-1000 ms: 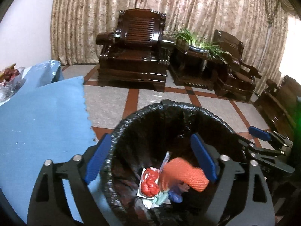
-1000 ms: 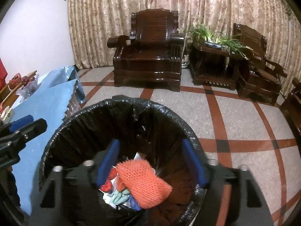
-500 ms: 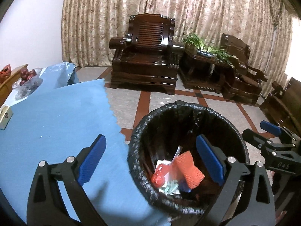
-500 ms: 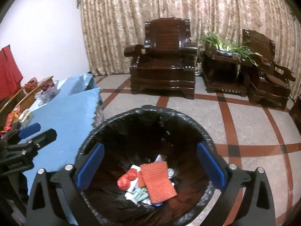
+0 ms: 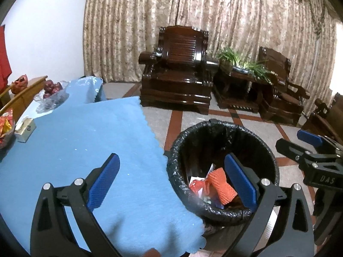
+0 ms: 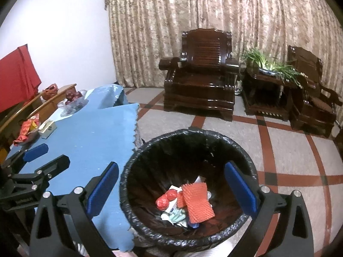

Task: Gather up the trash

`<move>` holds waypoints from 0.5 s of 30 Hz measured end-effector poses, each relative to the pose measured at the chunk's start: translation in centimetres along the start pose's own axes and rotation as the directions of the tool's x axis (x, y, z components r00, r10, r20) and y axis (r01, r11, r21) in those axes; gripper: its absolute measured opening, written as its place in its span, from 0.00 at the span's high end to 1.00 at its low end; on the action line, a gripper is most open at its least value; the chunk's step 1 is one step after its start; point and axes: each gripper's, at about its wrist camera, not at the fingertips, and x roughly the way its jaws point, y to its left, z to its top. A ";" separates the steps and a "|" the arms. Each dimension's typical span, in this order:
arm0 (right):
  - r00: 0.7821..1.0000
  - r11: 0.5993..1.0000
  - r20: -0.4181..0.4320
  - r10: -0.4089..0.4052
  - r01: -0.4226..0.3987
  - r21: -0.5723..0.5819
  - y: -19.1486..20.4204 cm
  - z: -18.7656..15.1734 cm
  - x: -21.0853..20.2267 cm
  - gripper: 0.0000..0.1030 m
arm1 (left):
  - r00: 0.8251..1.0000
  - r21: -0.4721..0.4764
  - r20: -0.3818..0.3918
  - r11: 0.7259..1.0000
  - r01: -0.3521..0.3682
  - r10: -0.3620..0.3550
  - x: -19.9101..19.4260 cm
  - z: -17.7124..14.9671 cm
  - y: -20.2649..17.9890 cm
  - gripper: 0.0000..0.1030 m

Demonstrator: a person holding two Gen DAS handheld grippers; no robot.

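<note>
Both fisheye views bend straight lines strongly: the curtain (image 5: 214,21) folds bow outward and a black vignette rings the corners. Light is dim, warm indoor light, fairly even. A bright washed-out strip sits at the far right edge of the left wrist view. The white wall (image 6: 64,32) reads pale and slightly blown. The glossy armchair (image 6: 203,81) carries small highlights. The inside of the trash bin (image 6: 188,156) is very dark, its liner glinting at the rim. A soft shadow falls on the blue tabletop (image 5: 85,145) near the bottom edge. Near parts look slightly soft.
</note>
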 end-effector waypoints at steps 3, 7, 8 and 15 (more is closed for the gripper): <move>1.000 1.000 0.012 0.016 -0.016 -0.015 0.9 0.2 -0.8 0.06 | 1.000 0.000 0.018 1.000 -0.005 0.005 -1.5 0.2 0.1 0.07; 0.999 0.999 0.029 0.031 -0.029 -0.040 1.9 0.7 -1.8 0.06 | 0.999 -0.005 0.036 1.000 -0.020 0.020 -2.8 0.4 0.2 0.07; 0.999 0.998 0.032 0.033 -0.032 -0.046 2.2 0.7 -2.1 0.06 | 0.999 -0.008 0.042 1.000 -0.024 0.025 -3.2 0.5 0.3 0.07; 0.998 0.997 0.045 0.044 -0.041 -0.059 3.0 1.0 -2.8 0.06 | 0.996 -0.022 0.076 0.999 -0.037 0.039 -5.1 0.7 0.5 0.07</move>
